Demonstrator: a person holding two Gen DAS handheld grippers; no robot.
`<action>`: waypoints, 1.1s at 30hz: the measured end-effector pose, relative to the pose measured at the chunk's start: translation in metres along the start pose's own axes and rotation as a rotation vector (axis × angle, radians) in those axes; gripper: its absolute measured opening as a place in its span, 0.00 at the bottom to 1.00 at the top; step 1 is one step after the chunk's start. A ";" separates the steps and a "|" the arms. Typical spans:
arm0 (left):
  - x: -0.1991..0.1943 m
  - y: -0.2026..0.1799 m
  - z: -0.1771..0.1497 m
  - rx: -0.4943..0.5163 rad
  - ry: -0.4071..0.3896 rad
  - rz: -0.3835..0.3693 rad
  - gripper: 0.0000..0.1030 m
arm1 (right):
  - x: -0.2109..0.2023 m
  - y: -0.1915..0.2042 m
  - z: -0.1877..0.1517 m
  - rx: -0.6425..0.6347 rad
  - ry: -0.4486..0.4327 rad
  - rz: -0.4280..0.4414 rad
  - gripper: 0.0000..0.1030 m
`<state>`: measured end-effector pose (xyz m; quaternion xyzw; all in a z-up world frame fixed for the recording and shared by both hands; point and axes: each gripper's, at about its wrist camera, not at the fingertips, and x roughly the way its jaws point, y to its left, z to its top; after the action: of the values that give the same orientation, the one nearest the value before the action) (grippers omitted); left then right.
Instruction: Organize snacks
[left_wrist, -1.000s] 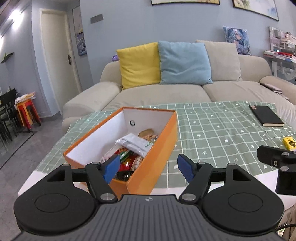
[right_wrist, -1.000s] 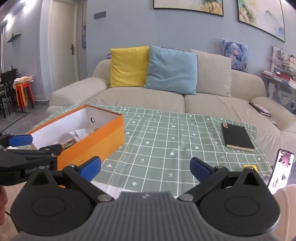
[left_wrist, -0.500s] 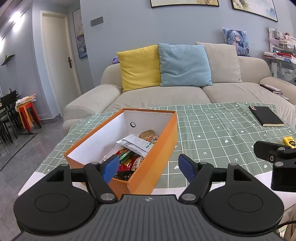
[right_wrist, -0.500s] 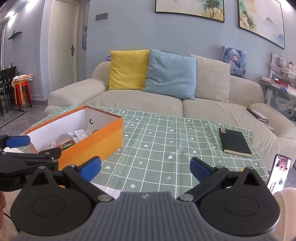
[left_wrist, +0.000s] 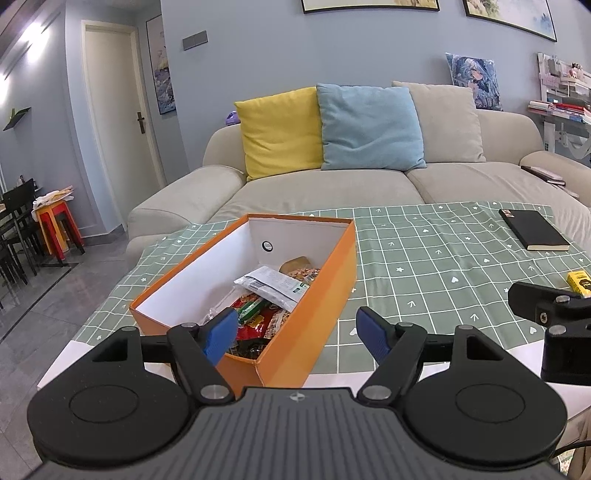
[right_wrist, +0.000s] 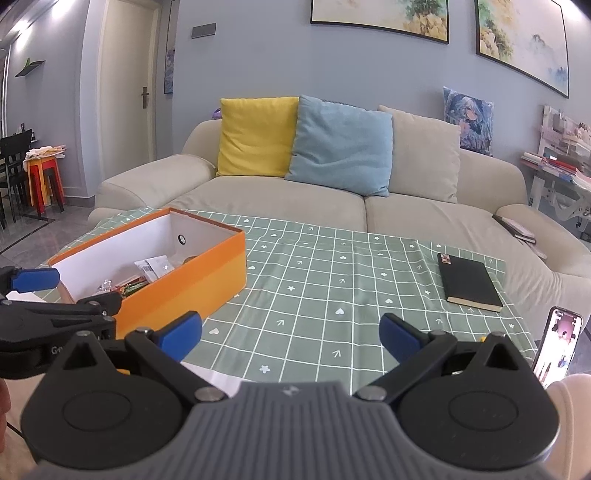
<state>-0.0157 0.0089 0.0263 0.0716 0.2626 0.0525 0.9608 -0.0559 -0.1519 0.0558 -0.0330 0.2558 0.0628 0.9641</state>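
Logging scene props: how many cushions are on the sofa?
4: yellow cushion, blue cushion beside it, beige cushion next, and a printed cushion propped behind at the right. Others may be hidden.

- On the side of the left gripper (right_wrist: 35, 280), at the left edge of the right wrist view, pale letters begin "Ge"; the rest is hidden behind the right gripper's finger
- The white snack packet (left_wrist: 273, 282) in the orange box (left_wrist: 314, 332) bears lines of dark print and a green patch; too small to read
- The red wrappers (left_wrist: 258, 319) below it carry yellow marks; not legible
- The small yellow pack (left_wrist: 580, 281) on the tablecloth has dark print on its face; blurred, unreadable
- The phone screen (right_wrist: 559, 345) at the table's edge shows a picture only; no words can be made out
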 end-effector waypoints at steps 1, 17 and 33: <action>0.000 0.000 0.000 0.000 0.001 0.000 0.83 | 0.000 0.000 0.000 0.000 0.001 0.000 0.96; 0.000 0.002 0.001 0.019 -0.005 0.005 0.83 | 0.003 -0.001 -0.002 0.000 0.008 -0.012 0.96; 0.000 0.002 0.002 0.021 0.000 0.012 0.83 | 0.004 -0.001 -0.003 0.005 0.012 -0.014 0.96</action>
<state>-0.0148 0.0105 0.0280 0.0833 0.2628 0.0555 0.9596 -0.0538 -0.1526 0.0514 -0.0328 0.2616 0.0550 0.9630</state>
